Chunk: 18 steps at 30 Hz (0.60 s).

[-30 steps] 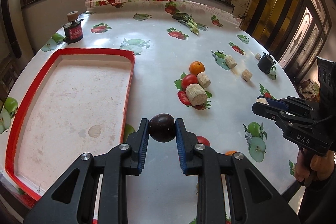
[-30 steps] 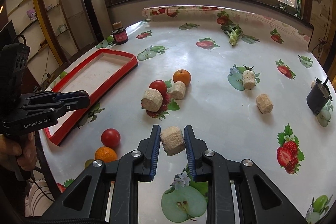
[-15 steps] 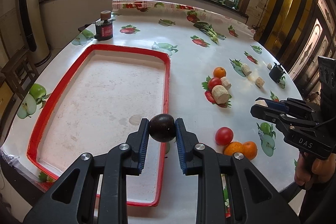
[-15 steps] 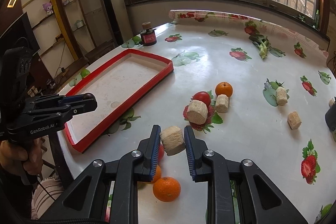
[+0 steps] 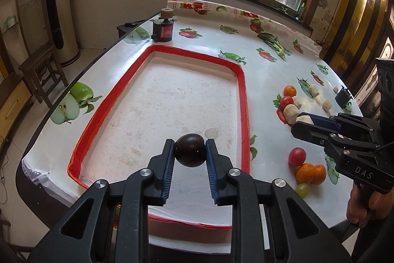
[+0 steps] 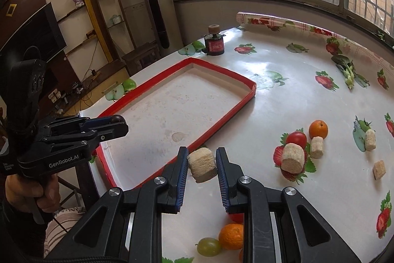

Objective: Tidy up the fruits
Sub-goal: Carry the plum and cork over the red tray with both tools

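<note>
My left gripper (image 5: 189, 150) is shut on a dark purple round fruit (image 5: 189, 150) and holds it above the near part of the red-rimmed tray (image 5: 242, 80). It also shows at the left of the right wrist view (image 6: 115, 122). My right gripper (image 6: 202, 165) is shut on a beige corn-cob chunk (image 6: 202, 165), held above the table just right of the tray's (image 6: 221, 123) near corner. It shows in the left wrist view (image 5: 304, 121) too. A tomato (image 5: 297, 156), two oranges (image 5: 310, 173) and a green grape (image 5: 302, 189) lie on the table near the front edge.
Farther right lie an orange (image 6: 318, 129), a tomato (image 6: 296, 139) and several corn chunks (image 6: 292, 160). A black-and-red canister (image 5: 162, 30) stands behind the tray. A small black object (image 5: 342, 97) sits at the far right. The table edge runs along the tray's left.
Both grippers have moved left and back, the left one with the dark fruit from beside the tray to over its near part. The right one carries its corn chunk toward the tray's edge.
</note>
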{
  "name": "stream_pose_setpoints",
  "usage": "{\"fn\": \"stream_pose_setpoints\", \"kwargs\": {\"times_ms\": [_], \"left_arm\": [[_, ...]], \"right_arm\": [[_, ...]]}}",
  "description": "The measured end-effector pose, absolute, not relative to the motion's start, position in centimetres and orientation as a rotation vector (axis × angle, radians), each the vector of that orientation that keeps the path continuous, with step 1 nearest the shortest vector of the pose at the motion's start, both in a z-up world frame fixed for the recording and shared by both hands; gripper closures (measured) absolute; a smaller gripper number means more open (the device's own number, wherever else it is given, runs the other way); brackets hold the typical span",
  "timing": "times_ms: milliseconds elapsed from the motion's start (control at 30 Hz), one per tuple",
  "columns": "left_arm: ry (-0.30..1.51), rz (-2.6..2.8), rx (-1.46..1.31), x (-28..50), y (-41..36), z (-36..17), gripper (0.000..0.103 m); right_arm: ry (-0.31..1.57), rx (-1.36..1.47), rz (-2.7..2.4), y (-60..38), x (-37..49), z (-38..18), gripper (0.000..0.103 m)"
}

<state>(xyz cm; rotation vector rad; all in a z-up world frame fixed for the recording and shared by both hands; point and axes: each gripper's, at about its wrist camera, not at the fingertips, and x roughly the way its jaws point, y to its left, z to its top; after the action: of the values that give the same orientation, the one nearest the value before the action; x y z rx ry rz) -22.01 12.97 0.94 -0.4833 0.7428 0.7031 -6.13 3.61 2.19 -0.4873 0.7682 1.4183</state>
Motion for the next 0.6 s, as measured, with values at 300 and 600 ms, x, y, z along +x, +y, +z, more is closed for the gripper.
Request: {"fn": "stream_pose_setpoints", "kwargs": {"times_ms": [300,600], "left_arm": [[0.756,0.757,-0.511,-24.1,15.1,-0.1,0.081],[0.783,0.781,-0.534,-24.5,16.9,-1.5,0.081]], "right_arm": [[0.787,-0.535,1.464,7.6,-8.9,0.9,0.08],[0.82,-0.573,1.466,11.3,-9.5,-1.0,0.08]]}}
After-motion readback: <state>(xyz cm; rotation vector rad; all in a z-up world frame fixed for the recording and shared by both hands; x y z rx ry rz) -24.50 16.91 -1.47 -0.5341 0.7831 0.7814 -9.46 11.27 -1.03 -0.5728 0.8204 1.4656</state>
